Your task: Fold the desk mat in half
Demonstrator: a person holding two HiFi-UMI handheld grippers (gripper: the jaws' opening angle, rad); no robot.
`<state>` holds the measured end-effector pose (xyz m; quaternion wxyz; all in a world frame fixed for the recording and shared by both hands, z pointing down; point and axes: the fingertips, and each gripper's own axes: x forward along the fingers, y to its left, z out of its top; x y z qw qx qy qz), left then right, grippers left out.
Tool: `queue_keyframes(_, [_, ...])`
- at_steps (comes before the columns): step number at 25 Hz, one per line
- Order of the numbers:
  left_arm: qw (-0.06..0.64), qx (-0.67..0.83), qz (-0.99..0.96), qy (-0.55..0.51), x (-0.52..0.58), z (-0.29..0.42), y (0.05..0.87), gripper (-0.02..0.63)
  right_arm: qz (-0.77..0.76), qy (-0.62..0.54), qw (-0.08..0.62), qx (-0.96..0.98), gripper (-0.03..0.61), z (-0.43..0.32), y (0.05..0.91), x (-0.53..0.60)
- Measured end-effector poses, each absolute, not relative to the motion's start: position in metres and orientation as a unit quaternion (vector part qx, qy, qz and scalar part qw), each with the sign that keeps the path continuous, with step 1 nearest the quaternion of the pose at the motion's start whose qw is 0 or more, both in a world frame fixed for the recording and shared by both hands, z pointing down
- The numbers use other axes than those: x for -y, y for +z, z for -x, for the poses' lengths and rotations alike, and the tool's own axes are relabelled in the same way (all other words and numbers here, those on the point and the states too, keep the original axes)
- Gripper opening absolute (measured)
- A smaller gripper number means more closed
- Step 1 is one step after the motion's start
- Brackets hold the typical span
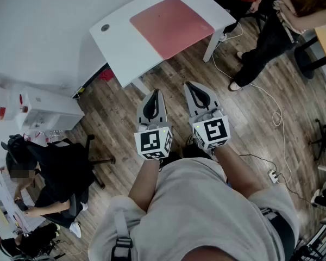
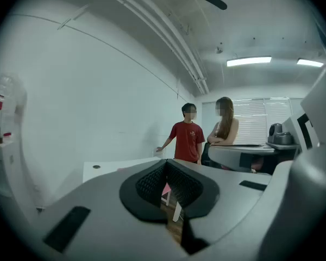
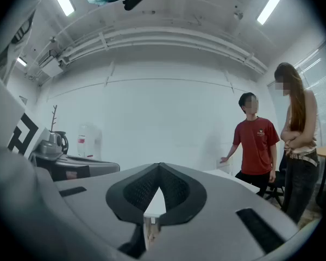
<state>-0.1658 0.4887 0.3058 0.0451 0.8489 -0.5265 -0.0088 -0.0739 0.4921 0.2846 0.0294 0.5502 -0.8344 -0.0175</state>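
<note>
Wood-plank floor (image 1: 261, 129), brown with a streaked grain, fills the head view. On it stands a white desk (image 1: 125, 42) – a smooth rectangular top with rounded corners, on straight white legs, with a small dark round hole (image 1: 105, 28) near one corner.

The desk mat (image 1: 171, 26), a matte pink-red rectangle with rounded corners, lies flat and unfolded on the desk top, covering the part away from the hole. It is well apart from both grippers, ahead of them.

The left gripper (image 1: 154, 93) and right gripper (image 1: 190, 87) hover side by side above the floor, short of the desk. Each is a grey, smooth, tapering shell.

Each carries a white cube (image 1: 153, 141) printed with black square markers.

In the left gripper view, the left gripper (image 2: 165, 162) has its jaws closed tip to tip, with nothing held; the pads (image 2: 185, 186) are black with a fine ribbed texture. The right gripper (image 3: 159, 166) shows the same – jaws together and empty.
</note>
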Motion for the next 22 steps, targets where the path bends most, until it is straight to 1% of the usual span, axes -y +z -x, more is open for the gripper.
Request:
queue_keyframes(10, [0.080,0.526,-0.846,0.010,-0.491,0.141,0.320,0.011,-0.541,-0.014,0.045,0.840,0.041,0.054,0.292,-0.497])
queue_keyframes(22, [0.123,0.537,-0.834,0.017,-0.483,0.103,0.346,0.011,-0.510,0.010,0.051,0.858,0.041,0.012,0.316,-0.491])
